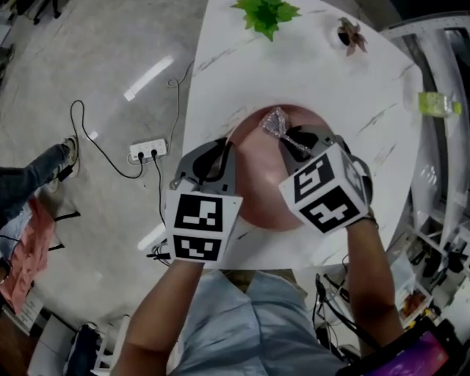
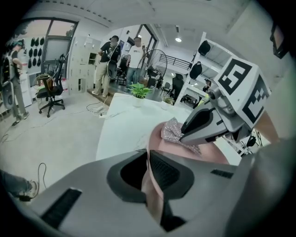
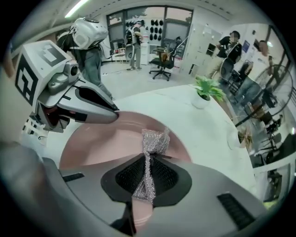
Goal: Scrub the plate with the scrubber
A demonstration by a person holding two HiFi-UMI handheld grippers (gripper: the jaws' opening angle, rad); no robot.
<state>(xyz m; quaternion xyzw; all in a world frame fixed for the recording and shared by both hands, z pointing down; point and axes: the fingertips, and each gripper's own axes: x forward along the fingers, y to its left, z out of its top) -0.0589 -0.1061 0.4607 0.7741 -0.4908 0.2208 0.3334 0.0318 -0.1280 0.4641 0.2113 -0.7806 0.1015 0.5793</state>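
A pink plate (image 1: 261,202) lies on the white table (image 1: 367,88), just ahead of me. My left gripper (image 1: 222,153) is shut on the plate's left rim; in the left gripper view the pink edge (image 2: 151,185) runs between its jaws (image 2: 148,159). My right gripper (image 1: 294,141) is shut on a silver mesh scrubber (image 1: 275,123), whose bunched end rests on the plate's far side. The right gripper view shows the scrubber (image 3: 153,141) pinched between that gripper's (image 3: 149,163) jaws, over the plate (image 3: 101,143), with the left gripper's jaw (image 3: 92,110) at the left.
A green potted plant (image 1: 266,15) and a small pot of dried flowers (image 1: 351,33) stand at the table's far side. On the floor to the left lie a power strip (image 1: 148,150) and cables. Several people stand far off in the room.
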